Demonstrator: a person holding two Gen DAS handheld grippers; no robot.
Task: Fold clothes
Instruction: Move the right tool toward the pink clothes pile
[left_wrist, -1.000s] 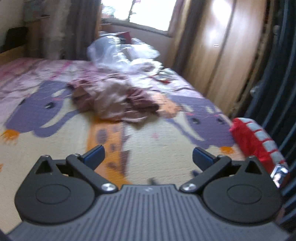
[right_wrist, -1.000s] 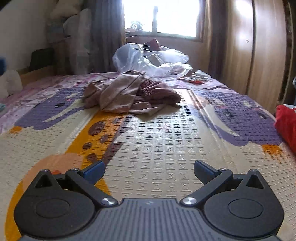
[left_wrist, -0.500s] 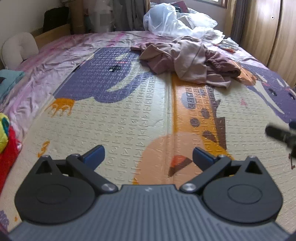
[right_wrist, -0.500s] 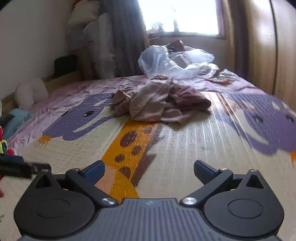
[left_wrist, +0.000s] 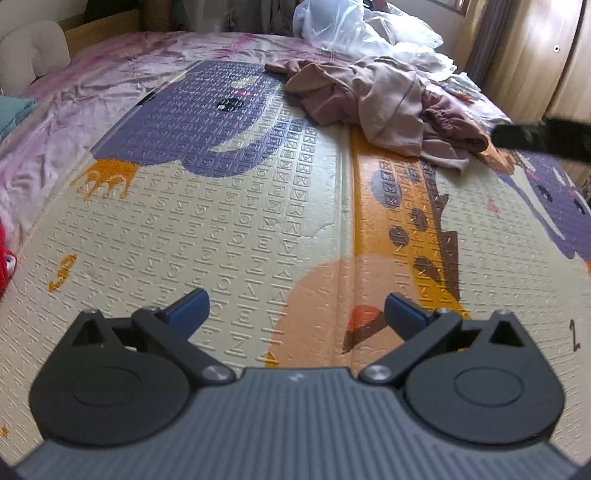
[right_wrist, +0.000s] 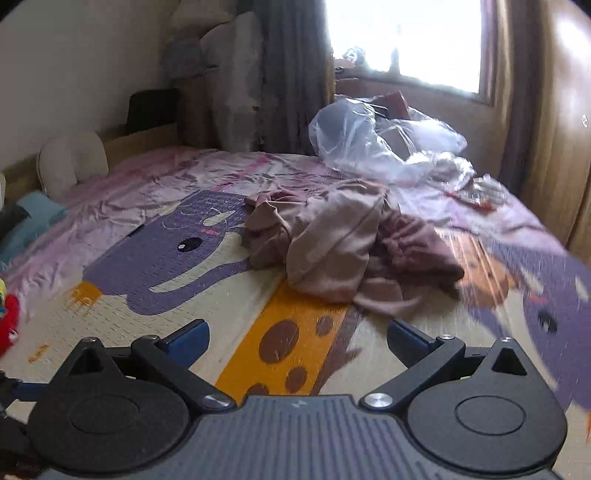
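Clothes (right_wrist: 332, 243): one crumpled heap on the play mat (left_wrist: 229, 229) that covers the bed, far centre and a little right of the orange giraffe stripe. Lies unfolded, bunched, with layers overlapping. At least two tones: a pale beige-pink piece draped over the top, and a darker mauve piece with a gathered, elastic-looking edge on the right side (right_wrist: 417, 240). Cannot tell whether this is one garment or several.

Left gripper (left_wrist: 295, 308): fingers wide apart, nothing between them, low over the near mat, well short of the heap.
Right gripper (right_wrist: 295, 334): fingers wide apart, empty, nearer to the heap but not touching it.

Handling, as judged:
- Light, thin, limp cloth; no stiffness, so it will sag and drag from whatever point is pinched.
- The embossed mat probably gives some friction, so a drag may help flatten the cloth.
- Layers are tangled; a pinch into the middle risks taking two layers at once.

Where to grip: a free edge or corner, such as the beige fold hanging at the near side (right_wrist: 317, 284), or the gathered band, which is thicker and should slip less. One gripper per corner to spread it.

Clear plastic bag (right_wrist: 362, 136) behind the heap; keep clear.
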